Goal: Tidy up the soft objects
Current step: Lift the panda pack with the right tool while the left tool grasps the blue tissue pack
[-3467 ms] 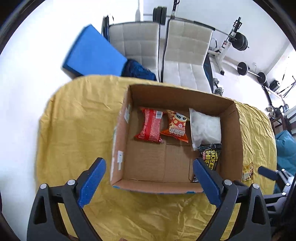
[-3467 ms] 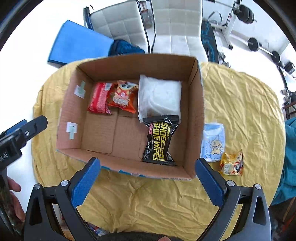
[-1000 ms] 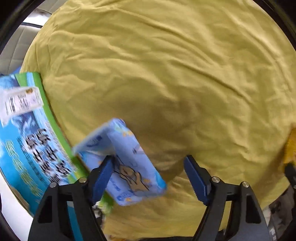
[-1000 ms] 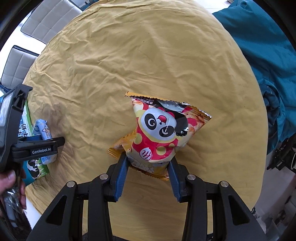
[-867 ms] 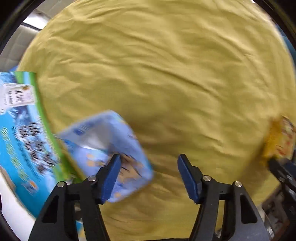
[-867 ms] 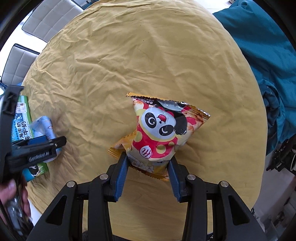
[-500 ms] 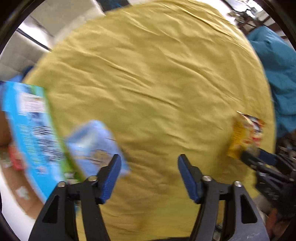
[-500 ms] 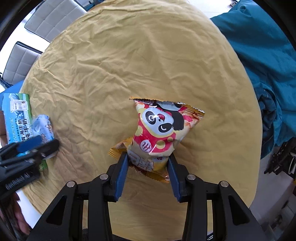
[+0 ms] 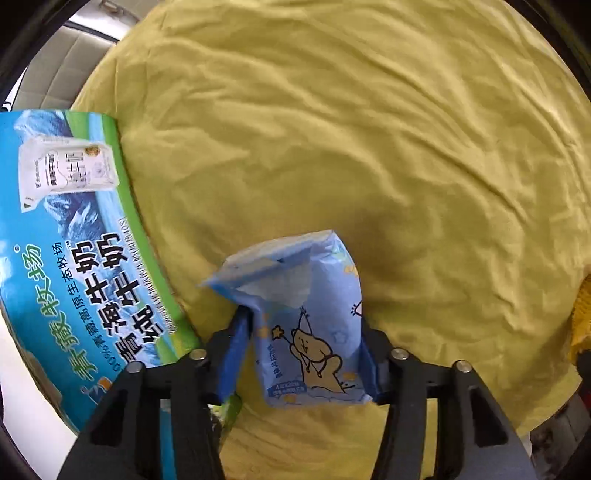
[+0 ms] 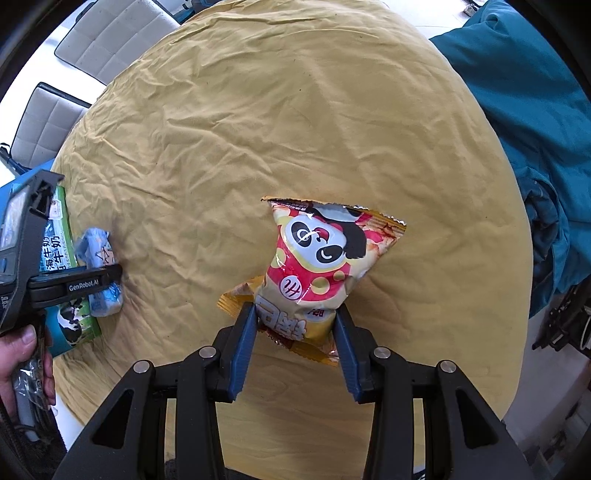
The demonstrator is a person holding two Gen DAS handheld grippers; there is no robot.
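Two grippers, each pinching a soft pack

Both sets of blue fingers press on a packet from either side. The left gripper [image 9: 301, 354] clamps the light-blue tissue pack [image 9: 308, 325] by its lower half, beside the printed box wall [image 9: 74, 258]. The right gripper [image 10: 295, 345] squeezes the panda snack bag [image 10: 317, 273] near its bottom seam, above the yellow tablecloth [image 10: 258, 129]

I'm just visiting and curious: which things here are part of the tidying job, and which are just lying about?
Part of the job:
- blue tissue pack, held in the left hand-held gripper
- panda snack bag, held in the right hand-held gripper
- milk carton box

Lying about:
- yellow tablecloth
- white chairs
- teal blanket
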